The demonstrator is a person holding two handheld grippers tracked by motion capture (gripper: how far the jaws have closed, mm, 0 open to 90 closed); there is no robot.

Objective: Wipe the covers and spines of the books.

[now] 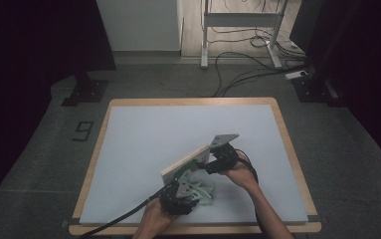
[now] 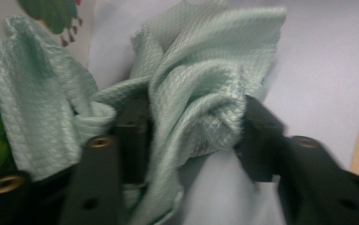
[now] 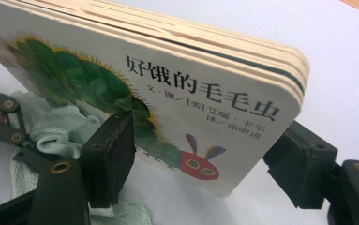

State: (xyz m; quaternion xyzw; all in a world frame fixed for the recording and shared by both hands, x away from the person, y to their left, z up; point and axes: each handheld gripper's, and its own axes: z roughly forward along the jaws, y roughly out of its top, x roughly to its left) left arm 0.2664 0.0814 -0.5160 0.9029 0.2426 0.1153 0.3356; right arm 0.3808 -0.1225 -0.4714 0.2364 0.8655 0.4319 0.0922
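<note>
- The cloth [image 2: 200, 89] can be judged soft, light and limp; a bunched fold is best pinched, since a single layer would likely slip or drag.
- It is seen as pale mint green with a fine woven diamond texture, crumpled into loose folds.
- It lies on the table's white mat [image 1: 143, 134], near the front edge and just right of the middle, partly under the lifted book.
- The left gripper [image 2: 193, 136] is clenched on a thick fold of the cloth, both pads pressing into it.
- The board book [image 3: 168, 93] is judged stiff, fairly light and smooth-faced; its thick stacked pages allow a firm grip across the short edge.
- A green caterpillar with a red head and black Chinese title characters are printed on its white cover.
- The right gripper [image 3: 200, 164] is closed across the book's corner, holding it tilted above the cloth.
</note>
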